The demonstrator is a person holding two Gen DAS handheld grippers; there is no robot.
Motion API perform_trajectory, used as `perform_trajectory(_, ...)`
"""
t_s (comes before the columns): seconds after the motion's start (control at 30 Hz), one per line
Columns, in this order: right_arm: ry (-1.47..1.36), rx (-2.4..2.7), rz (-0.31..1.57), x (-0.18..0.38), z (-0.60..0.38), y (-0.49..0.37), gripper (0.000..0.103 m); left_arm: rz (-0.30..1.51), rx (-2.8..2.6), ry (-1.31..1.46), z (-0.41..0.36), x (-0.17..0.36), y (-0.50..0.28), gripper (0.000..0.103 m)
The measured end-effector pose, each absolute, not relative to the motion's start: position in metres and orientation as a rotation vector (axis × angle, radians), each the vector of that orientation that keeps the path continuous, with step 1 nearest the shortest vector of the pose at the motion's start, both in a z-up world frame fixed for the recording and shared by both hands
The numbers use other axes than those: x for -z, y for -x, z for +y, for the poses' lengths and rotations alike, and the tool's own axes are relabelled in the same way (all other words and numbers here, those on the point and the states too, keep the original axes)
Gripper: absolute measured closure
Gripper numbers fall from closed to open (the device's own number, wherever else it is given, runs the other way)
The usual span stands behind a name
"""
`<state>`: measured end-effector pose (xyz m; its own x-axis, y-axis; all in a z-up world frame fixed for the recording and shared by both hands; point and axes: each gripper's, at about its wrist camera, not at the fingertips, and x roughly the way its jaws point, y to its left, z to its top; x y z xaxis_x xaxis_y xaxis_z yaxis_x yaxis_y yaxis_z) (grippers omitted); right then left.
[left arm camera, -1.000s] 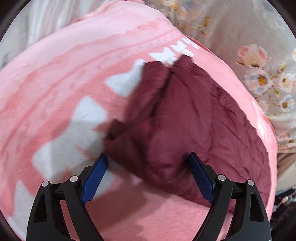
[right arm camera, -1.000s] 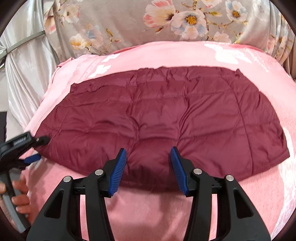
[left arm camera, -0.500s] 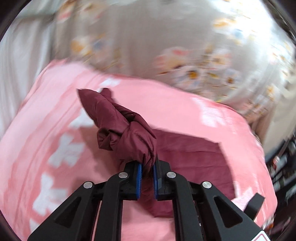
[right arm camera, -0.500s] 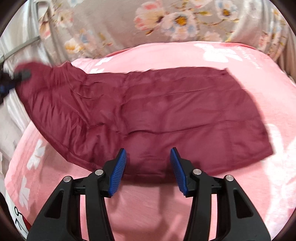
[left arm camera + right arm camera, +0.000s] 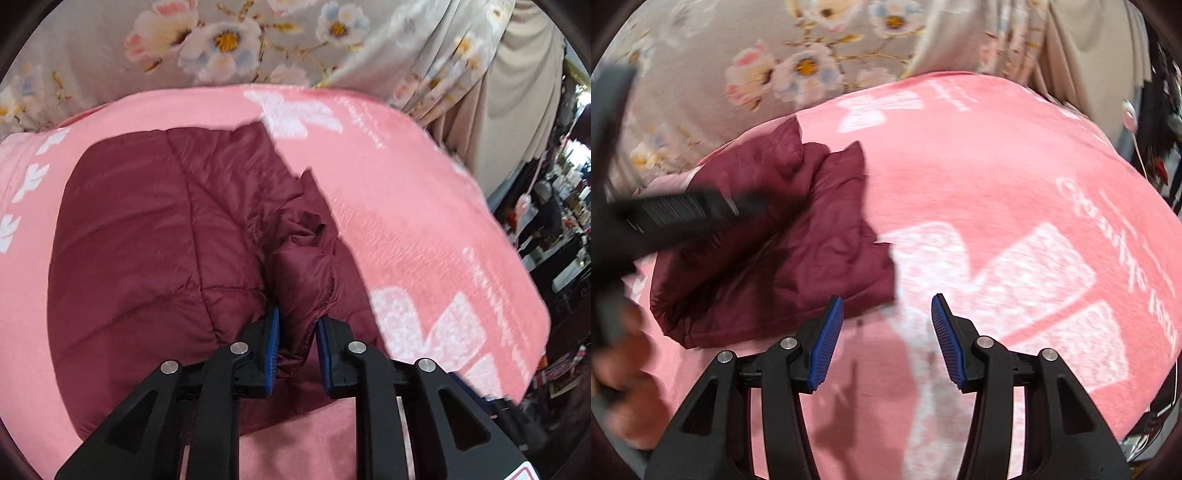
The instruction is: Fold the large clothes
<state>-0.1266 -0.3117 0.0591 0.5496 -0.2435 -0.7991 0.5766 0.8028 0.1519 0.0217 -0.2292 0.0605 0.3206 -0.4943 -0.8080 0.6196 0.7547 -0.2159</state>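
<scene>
A pink blanket (image 5: 424, 221) with white prints covers the surface. Behind its far edge hangs a grey floral curtain (image 5: 221, 40). Beyond the right edge, cluttered dark shelves (image 5: 561, 206) show, too blurred to read.

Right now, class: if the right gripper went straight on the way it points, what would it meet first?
Probably the pink blanket: the open right gripper points at bare blanket, just right of the maroon jacket. Depth is unclear.
</scene>
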Motion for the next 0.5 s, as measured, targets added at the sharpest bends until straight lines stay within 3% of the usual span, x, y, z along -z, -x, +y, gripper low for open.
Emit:
perform_trajectory(0.07, -0.418, 0.506, 0.85, -0.064, -0.316, 0.13, 0.054, 0.984, 0.753, -0.118, -0.22, -0.069, -0.015, 0.075)
perform_trajectory(0.2, -0.459, 0.445, 0.786, -0.083, -0.329, 0.121, 0.044, 0.867, 0.766, -0.071, -0.181, -0.107, -0.005, 0.031)
perform_trajectory(0.33, -0.52, 0.345, 0.729, -0.1, -0.339, 0.089, 0.038, 0.8, 0.658, -0.147, -0.135, -0.118, -0.001, 0.028)
perform_trajectory(0.5, -0.578, 0.231, 0.753, -0.096, -0.334, 0.041, 0.027, 0.913, 0.528, -0.238, -0.1, -0.071, -0.008, 0.028)
